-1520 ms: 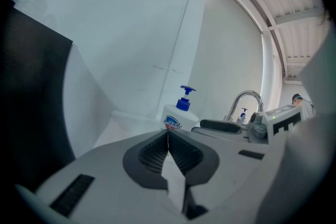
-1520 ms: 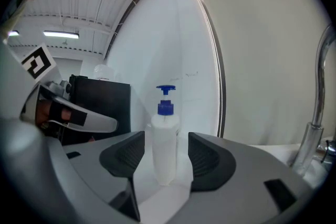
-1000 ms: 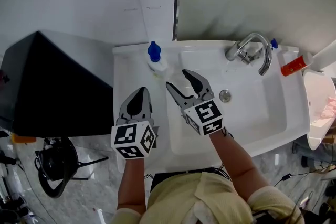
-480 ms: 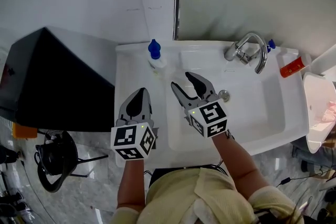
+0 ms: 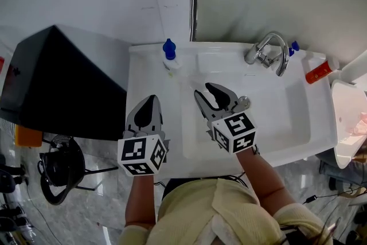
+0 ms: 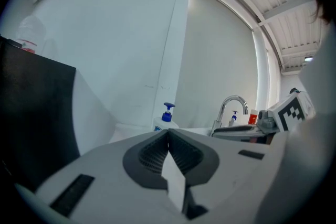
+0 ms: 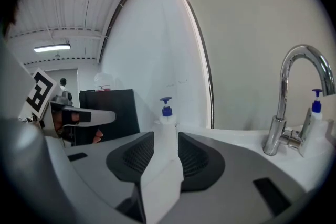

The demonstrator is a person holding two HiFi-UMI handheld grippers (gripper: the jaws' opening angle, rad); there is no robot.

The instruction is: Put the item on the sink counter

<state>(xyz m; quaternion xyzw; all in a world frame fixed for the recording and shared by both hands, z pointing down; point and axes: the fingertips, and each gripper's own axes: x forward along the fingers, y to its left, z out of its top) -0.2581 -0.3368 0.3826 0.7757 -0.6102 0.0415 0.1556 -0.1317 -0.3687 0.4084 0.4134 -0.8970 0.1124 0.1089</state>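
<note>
A white soap bottle with a blue pump [image 5: 168, 58] stands on the white sink counter [image 5: 146, 74] at its back left corner; it also shows far off past the jaws in the right gripper view [image 7: 166, 115] and in the left gripper view [image 6: 167, 118]. My right gripper [image 5: 205, 90] hovers over the basin, short of the bottle. Its jaws have just been closing and stand partly open with nothing between them [image 7: 165, 139]. My left gripper [image 5: 150, 100] is over the counter's left side, jaws shut and holding nothing [image 6: 168, 132].
A chrome faucet [image 5: 268, 50] rises at the back of the basin, with a small blue-topped bottle [image 5: 294, 46] behind it. A red-and-white tube [image 5: 318, 72] lies at the right end. A black cabinet [image 5: 57, 89] flanks the left; a pink-lined basin [image 5: 348, 117] sits right.
The right gripper's jaws have narrowed, and it has drifted right and back from the bottle. The left gripper stays shut in about the same place. The bottle has not moved.
</note>
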